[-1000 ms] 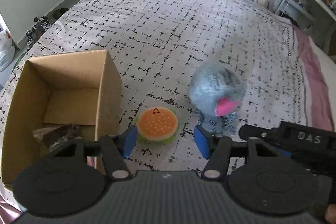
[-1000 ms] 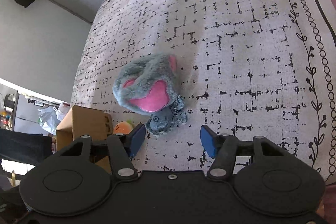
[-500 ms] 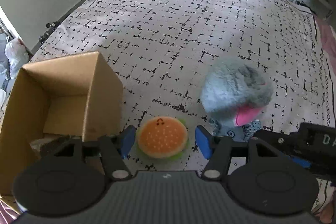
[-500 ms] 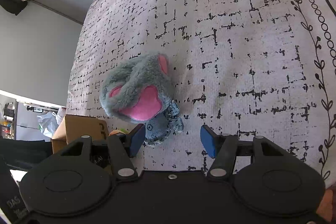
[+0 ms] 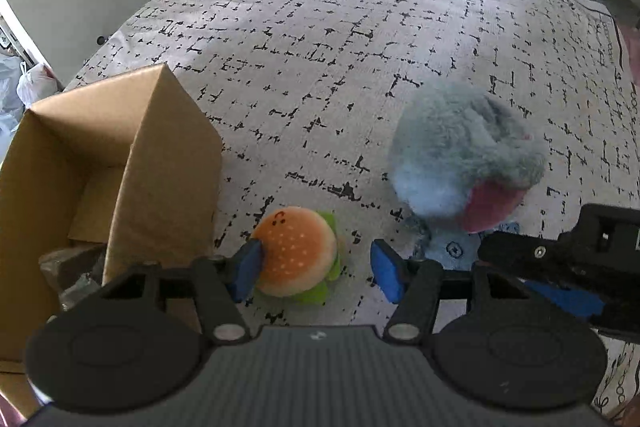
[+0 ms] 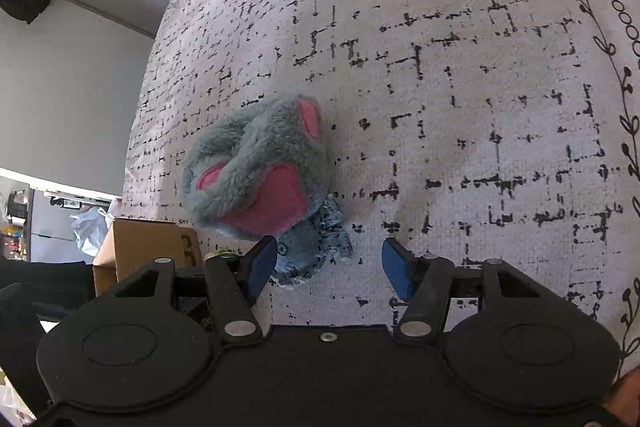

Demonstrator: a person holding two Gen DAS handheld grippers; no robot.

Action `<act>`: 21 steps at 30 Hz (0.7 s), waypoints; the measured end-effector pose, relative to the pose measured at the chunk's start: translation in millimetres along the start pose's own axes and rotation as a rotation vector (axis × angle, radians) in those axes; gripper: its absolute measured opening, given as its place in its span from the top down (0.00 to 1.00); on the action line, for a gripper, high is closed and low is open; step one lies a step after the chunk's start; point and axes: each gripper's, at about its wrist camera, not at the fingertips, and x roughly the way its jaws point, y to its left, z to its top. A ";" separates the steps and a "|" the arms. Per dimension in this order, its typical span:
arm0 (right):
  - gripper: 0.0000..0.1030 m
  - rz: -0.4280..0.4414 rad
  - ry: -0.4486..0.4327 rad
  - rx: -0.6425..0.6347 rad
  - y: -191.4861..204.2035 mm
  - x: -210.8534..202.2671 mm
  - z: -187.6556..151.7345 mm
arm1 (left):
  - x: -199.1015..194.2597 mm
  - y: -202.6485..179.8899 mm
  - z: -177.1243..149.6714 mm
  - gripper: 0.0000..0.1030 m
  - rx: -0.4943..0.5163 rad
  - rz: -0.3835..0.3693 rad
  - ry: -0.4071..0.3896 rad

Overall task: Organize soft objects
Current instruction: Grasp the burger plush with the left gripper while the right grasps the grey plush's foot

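I am lowering my left tool (image 5: pixel 312 269), jaws apart, around the burger plush (image 5: pixel 298 251) beside the cardboard box (image 5: pixel 160 163); next I should be clamping it.

1. The left gripper (image 5: pixel 316 269), a black two-finger tool with blue pads, tilts steeply downward; its jaws stand apart and have just been closing slightly, with a small plush burger between them, touching the left pad.
2. The right gripper (image 6: pixel 329 267), black with blue pads, also angles downward, jaws apart and clamping nothing.
3. In the left wrist view, the right gripper's black body enters from the right edge.
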 end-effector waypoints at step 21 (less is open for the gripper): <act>0.97 -0.039 -0.020 -0.061 7.4 1.0 -4.7 | -33.9 25.3 2.2 0.76 -0.075 -0.150 -0.028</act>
